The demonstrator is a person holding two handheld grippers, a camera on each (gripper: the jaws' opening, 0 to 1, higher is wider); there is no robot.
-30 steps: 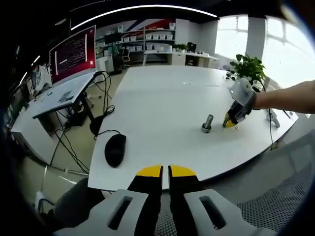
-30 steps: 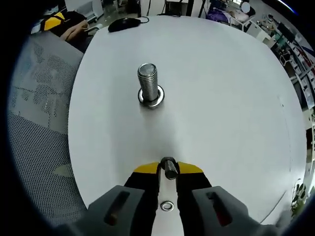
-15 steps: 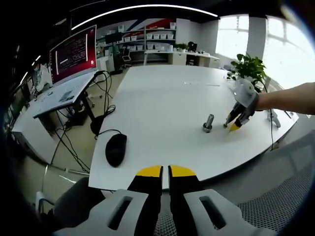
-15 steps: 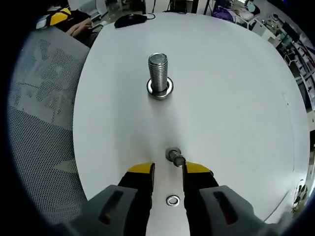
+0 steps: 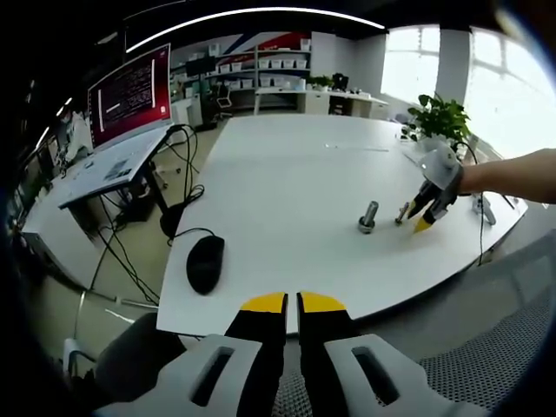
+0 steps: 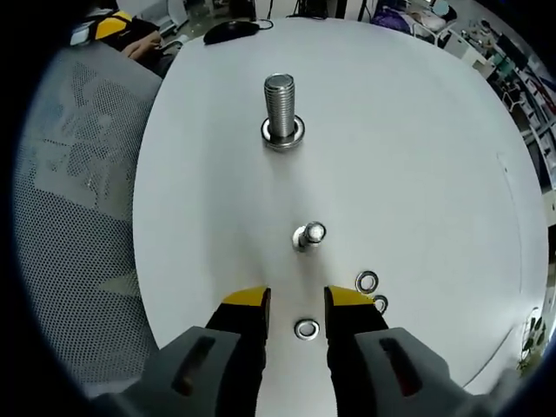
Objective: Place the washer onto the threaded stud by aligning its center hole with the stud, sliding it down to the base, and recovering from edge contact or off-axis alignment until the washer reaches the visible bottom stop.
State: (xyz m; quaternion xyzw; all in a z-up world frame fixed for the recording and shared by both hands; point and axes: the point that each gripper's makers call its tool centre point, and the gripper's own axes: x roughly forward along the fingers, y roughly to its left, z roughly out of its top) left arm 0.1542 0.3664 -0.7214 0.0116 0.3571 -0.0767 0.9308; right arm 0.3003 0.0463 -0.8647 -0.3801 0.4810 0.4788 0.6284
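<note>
Right tongs point(image 6: 295, 300) open, empty; washer point(image 6: 306, 329) between tips, short of threaded stud point(image 6: 281, 110). Left tongs point(image 5: 293, 303) closed, empty.

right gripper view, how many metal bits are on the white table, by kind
large threaded stud, standing upright with a washer already at its base: 1
small bolt, beyond the right claw: 1
loose washers: 3
total: 5, or 6 counting the washer on the stud

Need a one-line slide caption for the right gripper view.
Open right claw over a washer, small bolt ahead, upright stud beyond.
</note>
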